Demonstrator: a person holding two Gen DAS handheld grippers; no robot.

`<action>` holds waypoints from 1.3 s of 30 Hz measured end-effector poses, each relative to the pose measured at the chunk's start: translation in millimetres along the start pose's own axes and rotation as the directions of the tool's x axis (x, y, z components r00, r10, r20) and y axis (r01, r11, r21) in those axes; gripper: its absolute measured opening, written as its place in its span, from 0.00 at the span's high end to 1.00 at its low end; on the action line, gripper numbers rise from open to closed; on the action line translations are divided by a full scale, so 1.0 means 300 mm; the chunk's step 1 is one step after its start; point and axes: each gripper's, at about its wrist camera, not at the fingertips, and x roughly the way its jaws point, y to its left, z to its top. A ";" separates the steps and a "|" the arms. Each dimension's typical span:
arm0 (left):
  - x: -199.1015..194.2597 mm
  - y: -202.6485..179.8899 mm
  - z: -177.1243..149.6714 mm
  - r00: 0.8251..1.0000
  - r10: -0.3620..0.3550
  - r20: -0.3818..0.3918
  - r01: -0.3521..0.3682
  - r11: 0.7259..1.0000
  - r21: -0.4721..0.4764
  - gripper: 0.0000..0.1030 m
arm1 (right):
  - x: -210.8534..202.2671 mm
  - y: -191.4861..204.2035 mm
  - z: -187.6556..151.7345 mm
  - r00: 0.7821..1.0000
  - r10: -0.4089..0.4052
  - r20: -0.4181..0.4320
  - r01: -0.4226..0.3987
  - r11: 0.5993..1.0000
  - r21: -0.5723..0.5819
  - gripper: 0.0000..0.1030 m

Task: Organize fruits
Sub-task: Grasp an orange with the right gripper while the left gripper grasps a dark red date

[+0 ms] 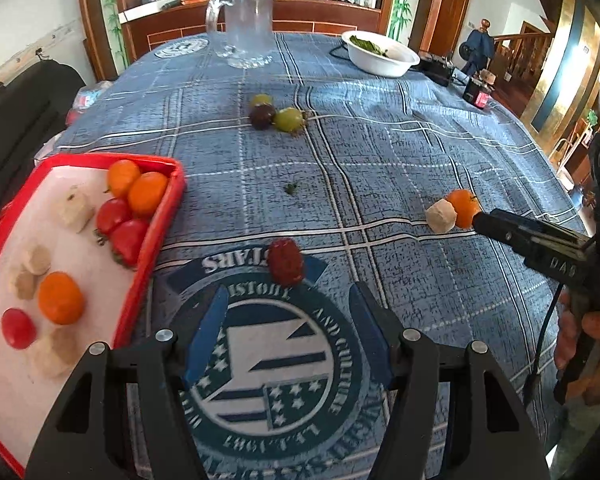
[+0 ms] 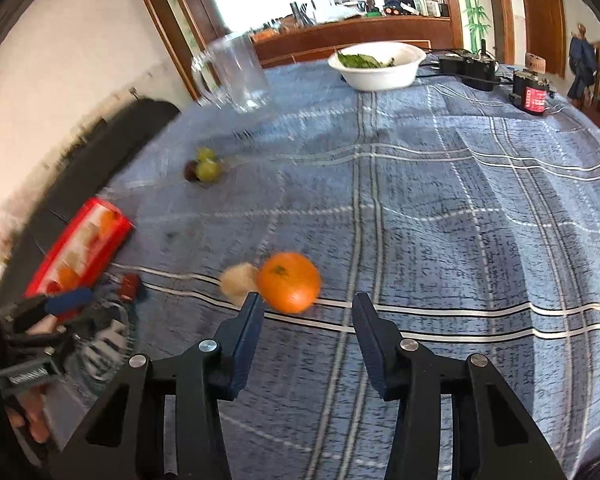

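STEP: approach orange | RIGHT TOOL: jaws apart, empty; fruit lies ahead, left of centre (touching a pale peeled piece) | LEFT TOOL: wide, empty; red berry just ahead | DEST: red tray, desk left.

**Legible text in view**

Tablecloth, round printed emblem, left wrist view: upside-down "STARS" on the banner nearest the dark red berry. Ring lettering partly legible: "AND CULTURE"; also "1987", inverted, at the lower rim. Remaining ring words cannot be read.

Right gripper, side of body, left wrist view: letters "DAB", cut off.

Small red-faced device: markings too small to read.
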 end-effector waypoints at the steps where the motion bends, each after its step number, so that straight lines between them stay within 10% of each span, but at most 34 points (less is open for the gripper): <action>1: 0.007 -0.004 0.005 1.000 -0.002 -0.001 0.002 1.000 0.001 0.40 | 0.008 0.000 0.002 1.000 -0.002 -0.003 0.002 1.000 -0.005 0.54; 22: 0.108 0.018 0.051 1.000 0.022 -0.016 -0.023 0.999 -0.033 0.61 | 0.062 -0.016 0.031 0.986 0.164 -0.013 -0.163 0.986 0.039 0.62; 39: 0.090 -0.021 0.024 0.999 0.037 0.002 -0.037 0.999 -0.010 0.81 | 0.037 0.016 0.031 0.996 0.084 0.006 -0.084 0.996 -0.038 0.68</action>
